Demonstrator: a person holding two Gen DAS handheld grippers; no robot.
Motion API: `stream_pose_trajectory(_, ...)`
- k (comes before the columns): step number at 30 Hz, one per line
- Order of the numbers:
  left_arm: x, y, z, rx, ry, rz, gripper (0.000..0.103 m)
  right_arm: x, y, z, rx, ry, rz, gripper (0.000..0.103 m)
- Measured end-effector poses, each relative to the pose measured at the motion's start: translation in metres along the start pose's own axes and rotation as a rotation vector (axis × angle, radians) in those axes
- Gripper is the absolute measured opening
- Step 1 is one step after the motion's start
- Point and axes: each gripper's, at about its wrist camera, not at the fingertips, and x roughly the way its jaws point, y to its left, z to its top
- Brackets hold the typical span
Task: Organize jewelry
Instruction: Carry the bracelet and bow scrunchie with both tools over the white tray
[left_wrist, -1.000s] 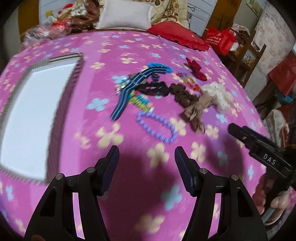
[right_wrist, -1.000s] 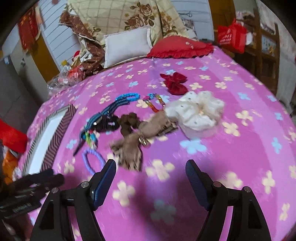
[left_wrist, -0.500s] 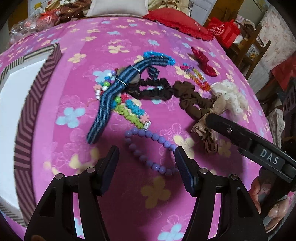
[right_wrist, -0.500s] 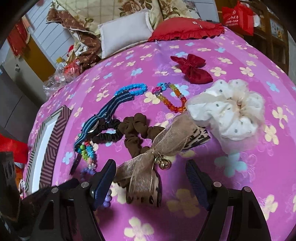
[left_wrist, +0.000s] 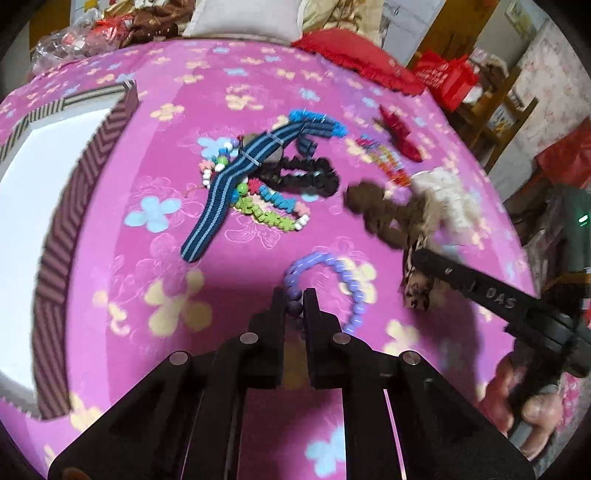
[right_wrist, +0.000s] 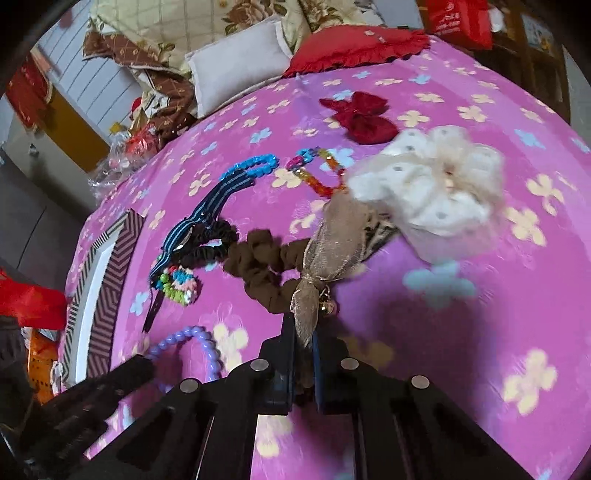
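Left gripper (left_wrist: 294, 308) has its fingers closed down on a near bead of the purple bead bracelet (left_wrist: 334, 282), the rest of the loop lying on the pink bedspread (left_wrist: 155, 306) just ahead of the tips. Right gripper (right_wrist: 303, 341) has its fingers pinched onto the lower tail of the tan organza bow (right_wrist: 334, 236), small gold bells hanging just beside the grip

Box (left_wrist: 55, 206) with chevron rim sits off to the left on the bed, white inside, nothing visible in it. Looks like the drop spot, judgement only

Remaining pile in the middle of the bed: striped blue strap (left_wrist: 236, 184), black scrunchie (left_wrist: 306, 175), brown scrunchie (right_wrist: 266, 269), multicolor bead bracelet (left_wrist: 273, 210), orange-pink bead bracelet (right_wrist: 317, 173), cream scrunchie (right_wrist: 436, 184), red bow (right_wrist: 360, 114). Brown scrunchie touches the bow, may drag along

Handling guess: bracelet is light, beads hard and round, so a one-bead pinch can slip or roll; the loop will dangle and swing, likely elastic so don't yank. Better hold is across the strand between beads. Bow is soft, limp and very light, slick sheer fabric; a tail grip lets it flop, the knot by the bells would be firmer
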Motion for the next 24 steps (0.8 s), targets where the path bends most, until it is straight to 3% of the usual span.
stream_pose_trajectory(8, -0.079, 0.001, -0.022, 0.018, -0.117, -0.035, 0.008, -0.055, 0.004, -0.026, -0.036, -0.052, 0.035, 0.007)
stream_pose_trajectory(15, -0.142, 0.01, -0.05, 0.006, -0.214, -0.021, 0.008, -0.094, -0.006, -0.05, -0.034, -0.068, 0.032, 0.005)
stream_pose_trajectory(24, -0.198, 0.02, -0.062, 0.009, -0.309, 0.022, 0.008, -0.143, 0.043, -0.051, -0.202, -0.176, -0.001, 0.004)
